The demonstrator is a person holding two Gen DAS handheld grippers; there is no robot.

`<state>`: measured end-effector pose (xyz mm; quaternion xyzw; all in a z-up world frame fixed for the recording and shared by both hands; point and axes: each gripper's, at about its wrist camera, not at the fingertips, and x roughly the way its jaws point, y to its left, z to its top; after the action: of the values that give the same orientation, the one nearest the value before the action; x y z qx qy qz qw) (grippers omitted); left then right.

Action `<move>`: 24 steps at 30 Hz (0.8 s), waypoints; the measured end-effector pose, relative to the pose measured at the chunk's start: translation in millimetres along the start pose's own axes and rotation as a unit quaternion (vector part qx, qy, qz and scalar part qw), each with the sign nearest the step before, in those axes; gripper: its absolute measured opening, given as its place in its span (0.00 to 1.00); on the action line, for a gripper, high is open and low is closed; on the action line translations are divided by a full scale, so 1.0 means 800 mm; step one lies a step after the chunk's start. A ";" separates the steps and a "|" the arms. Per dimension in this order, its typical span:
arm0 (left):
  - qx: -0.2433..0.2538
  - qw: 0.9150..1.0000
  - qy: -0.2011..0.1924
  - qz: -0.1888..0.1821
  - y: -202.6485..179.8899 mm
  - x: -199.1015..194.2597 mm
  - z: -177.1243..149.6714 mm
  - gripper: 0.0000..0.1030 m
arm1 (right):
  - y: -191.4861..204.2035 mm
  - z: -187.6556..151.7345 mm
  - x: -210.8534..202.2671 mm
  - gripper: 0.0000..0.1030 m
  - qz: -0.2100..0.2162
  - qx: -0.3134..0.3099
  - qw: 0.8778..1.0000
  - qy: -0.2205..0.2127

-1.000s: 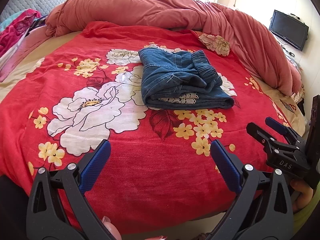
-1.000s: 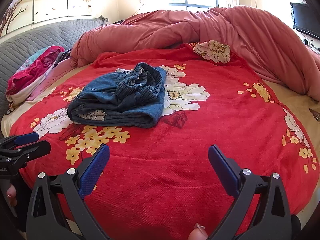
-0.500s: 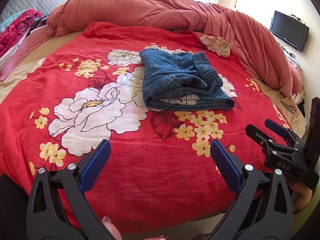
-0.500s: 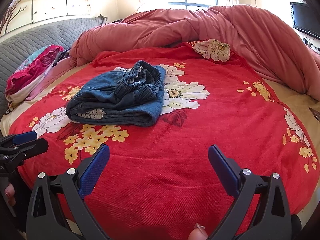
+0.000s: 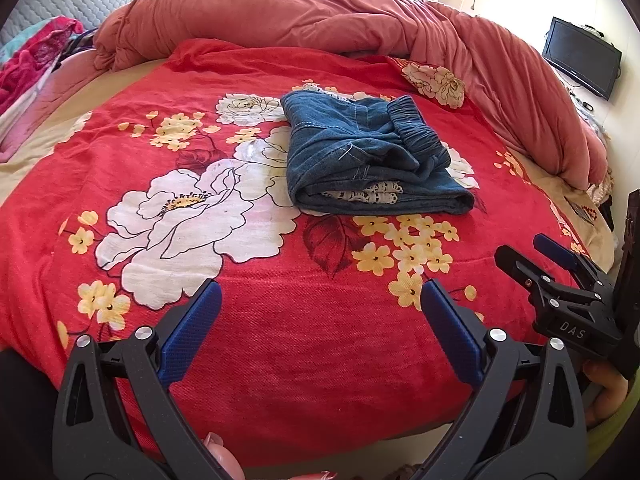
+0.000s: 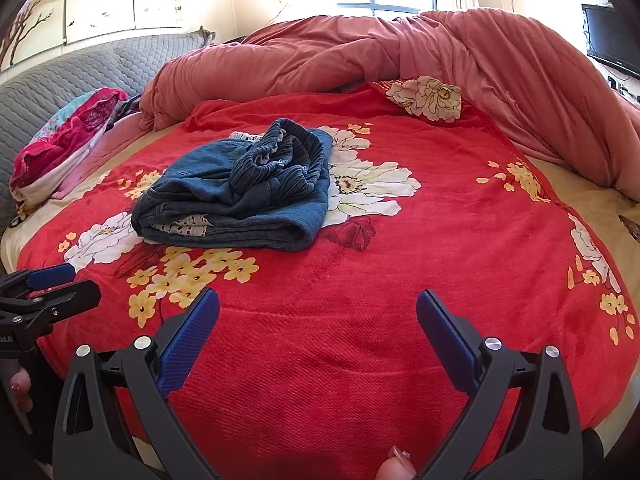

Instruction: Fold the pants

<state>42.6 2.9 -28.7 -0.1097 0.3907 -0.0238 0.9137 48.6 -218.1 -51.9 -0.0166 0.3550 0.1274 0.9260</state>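
Two tongs, left [image 5: 320,320] and right [image 6: 318,320], hang released and empty over the bed's [image 5: 280,340] near edge. Farther off, mid-bed, lie the pants [image 5: 360,160], folded. Risk: the bunched waistband, loose on top, could spring the bundle open if nudged.

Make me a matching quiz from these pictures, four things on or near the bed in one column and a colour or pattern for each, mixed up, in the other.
Things:
1. pants
2. bedspread
3. duvet
4. headboard

Descriptions:
A. grey, quilted
B. blue denim, folded
C. plain dusty pink, bunched up
D. red with white and yellow flowers

Pairs: 1-B, 2-D, 3-C, 4-A
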 end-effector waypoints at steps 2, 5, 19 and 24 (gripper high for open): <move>0.001 1.000 -0.001 -0.001 -0.001 0.000 0.000 0.91 | 0.000 0.000 0.000 0.95 0.000 0.000 1.000 0.000; 0.004 1.000 -0.003 0.005 -0.001 0.000 0.000 0.91 | 0.001 0.001 0.000 0.95 0.000 0.000 1.000 0.000; 0.002 1.000 0.002 -0.003 0.006 0.000 0.004 0.91 | 0.001 0.004 0.008 0.95 0.003 0.001 1.000 0.016; -0.001 1.000 0.008 -0.002 0.011 0.004 0.009 0.91 | -0.005 0.011 0.011 0.95 0.001 0.008 1.000 0.024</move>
<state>49.6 12.3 -27.9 -0.1110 0.3979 -0.0266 0.9103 61.6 -219.1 -51.8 -0.0125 0.3783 0.1249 0.9171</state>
